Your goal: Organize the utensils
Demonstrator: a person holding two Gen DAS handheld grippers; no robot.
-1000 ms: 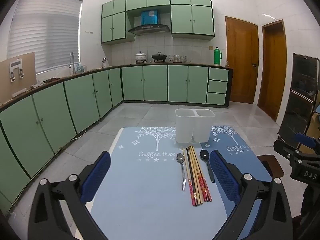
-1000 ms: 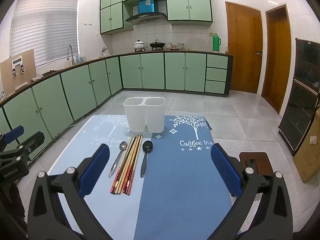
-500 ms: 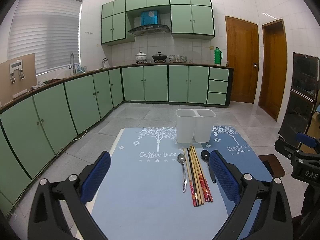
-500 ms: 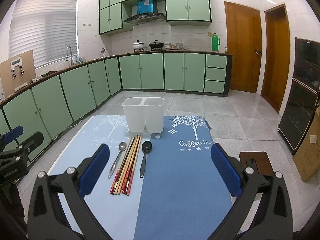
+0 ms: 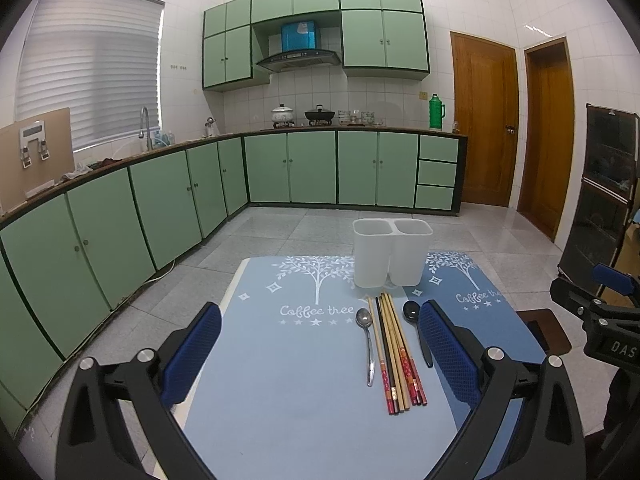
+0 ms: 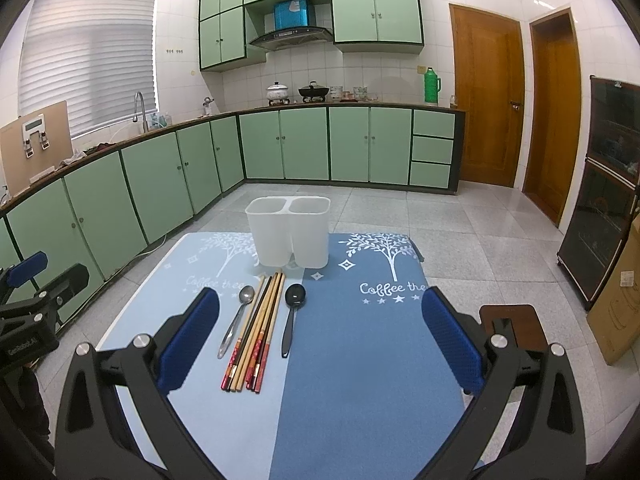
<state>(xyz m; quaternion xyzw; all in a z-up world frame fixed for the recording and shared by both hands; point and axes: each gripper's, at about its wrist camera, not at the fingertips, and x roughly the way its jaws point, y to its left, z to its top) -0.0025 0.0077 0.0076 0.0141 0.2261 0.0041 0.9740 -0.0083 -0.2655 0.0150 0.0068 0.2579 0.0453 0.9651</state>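
Chopsticks, a tight bundle of wooden and red-tipped sticks (image 6: 256, 330), are lying on the blue-matted tabletop (image 6: 360, 360) before the white two-compartment plastic holder (image 6: 289, 230). Both your grippers' fingers (image 5: 192, 354) are hovering spread and empty; you are risking scattering the sticks against the flanking metal spoon (image 6: 237, 320) and black spoon (image 6: 291, 316).

White two-compartment holder (image 6: 289, 230). Silver metal spoon (image 6: 237, 318), black spoon (image 6: 292, 314). Chopsticks (image 6: 256, 332) tan, one black, red patterned ends. Mat (image 6: 360, 360) light blue on one side, darker blue on the other, white tree print. Grippers black, blue pads (image 6: 450, 346). Cabinets (image 6: 160, 180) mint green.
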